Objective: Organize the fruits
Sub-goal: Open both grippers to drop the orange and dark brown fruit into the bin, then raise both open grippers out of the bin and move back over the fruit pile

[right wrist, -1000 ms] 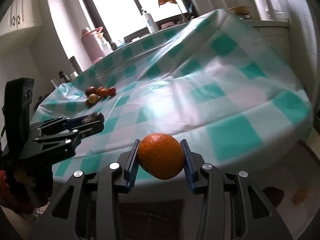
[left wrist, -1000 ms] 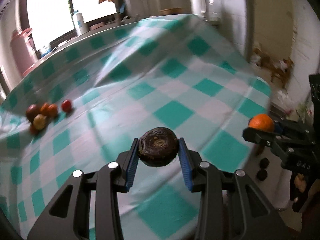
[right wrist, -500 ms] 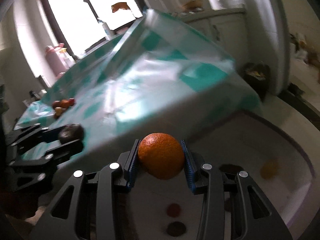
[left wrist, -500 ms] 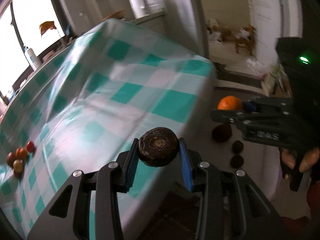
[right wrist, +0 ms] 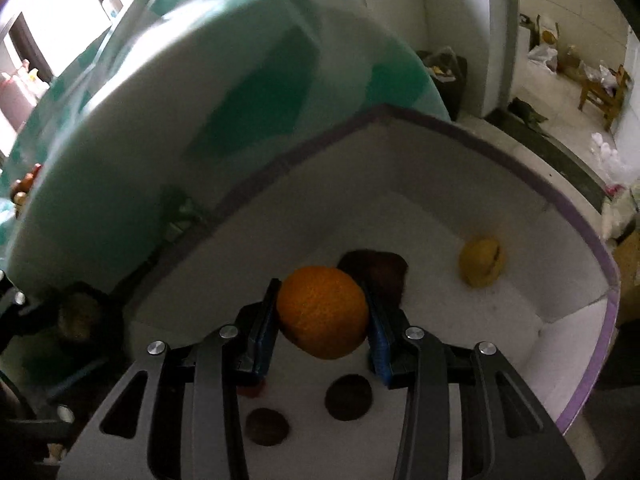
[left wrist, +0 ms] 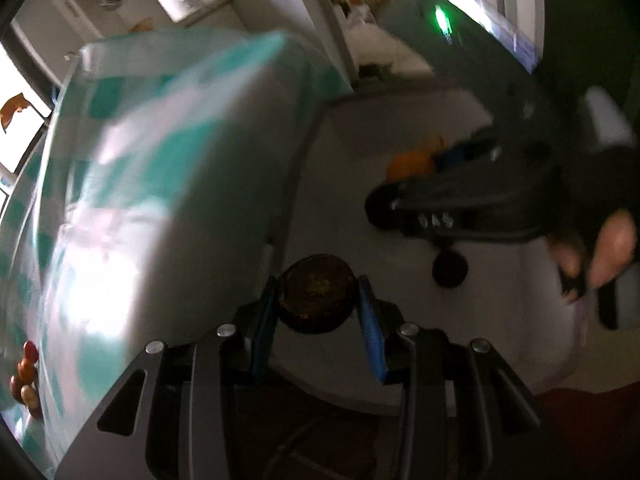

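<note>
My left gripper (left wrist: 318, 300) is shut on a dark brown round fruit (left wrist: 318, 294), hanging over the near edge of a white bin (left wrist: 400, 128). My right gripper (right wrist: 322, 316) is shut on an orange (right wrist: 322, 312) above the inside of the same white bin (right wrist: 560, 200), which has a purple rim. In the left wrist view the right gripper (left wrist: 416, 168) shows with the orange (left wrist: 410, 164), held by a gloved hand (left wrist: 600, 236). In the right wrist view the left gripper and its dark fruit (right wrist: 80, 316) sit at the left edge.
In the bin lie a yellow fruit (right wrist: 480, 266), a large dark fruit (right wrist: 384, 272) and two small dark round ones (right wrist: 348, 396). The table with the green checked cloth (right wrist: 200, 120) rises to the left, with several small fruits (left wrist: 26, 372) on it.
Both grippers have swung off the table and sunk toward the white bin beside it, each keeping its fruit. The views have rolled, and the bin's inside now fills the right wrist view.
</note>
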Motion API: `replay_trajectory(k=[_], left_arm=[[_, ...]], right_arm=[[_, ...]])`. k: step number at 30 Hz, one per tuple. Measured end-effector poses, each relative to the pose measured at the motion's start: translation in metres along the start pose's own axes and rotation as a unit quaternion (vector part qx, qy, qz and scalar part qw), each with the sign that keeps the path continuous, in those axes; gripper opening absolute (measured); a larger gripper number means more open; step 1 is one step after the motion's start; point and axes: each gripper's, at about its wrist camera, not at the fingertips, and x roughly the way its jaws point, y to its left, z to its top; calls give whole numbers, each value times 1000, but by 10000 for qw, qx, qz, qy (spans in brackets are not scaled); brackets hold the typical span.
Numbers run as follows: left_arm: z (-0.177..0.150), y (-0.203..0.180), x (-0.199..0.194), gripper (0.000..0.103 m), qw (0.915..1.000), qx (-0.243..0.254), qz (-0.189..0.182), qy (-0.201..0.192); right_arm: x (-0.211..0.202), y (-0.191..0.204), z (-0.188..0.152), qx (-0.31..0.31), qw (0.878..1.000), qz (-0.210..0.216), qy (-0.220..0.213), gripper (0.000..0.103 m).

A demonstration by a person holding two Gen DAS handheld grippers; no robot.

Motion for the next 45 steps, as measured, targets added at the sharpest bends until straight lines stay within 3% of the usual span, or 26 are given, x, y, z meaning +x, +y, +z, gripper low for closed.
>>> replay_trajectory(k=[7, 13, 20, 23, 29, 33, 36, 39, 43, 45], left_arm=[[-17, -14, 58, 39, 9973, 301, 68, 665], [-26, -16, 85, 39, 9941, 356, 74, 1021], [-31, -10, 89, 40, 9943, 325, 86, 1009], [-34, -10, 88, 42, 9944, 290, 83, 1010], [-36, -8, 82, 69, 9956, 262, 91, 892], [-37, -9, 75, 74, 9964, 291, 72, 788], [-34, -12, 59, 76, 9978, 286, -157, 569], [-26, -8, 24, 76, 9988, 347, -280, -178], [-21, 27, -43, 86, 9884, -77, -451, -1449], [-24, 51, -69, 92, 9804, -497, -417, -1860]], right_arm=[[21, -1, -1, 29, 9990, -224, 383, 41], [33, 6, -4, -161, 9970, -489, 586, 41], [34, -1, 2, -105, 9974, -466, 537, 42], [34, -4, 2, 20, 9976, -481, 505, 52], [32, -9, 5, 164, 9979, -436, 448, 62], [27, -10, 6, 279, 9979, -420, 412, 65], [12, -16, 8, 456, 9982, -318, 244, 65], [-10, -25, 15, 574, 9973, -455, -59, 67], [-54, -27, 31, 780, 9935, -356, -753, 68], [-80, -15, 41, 722, 9898, -141, -1221, 76]])
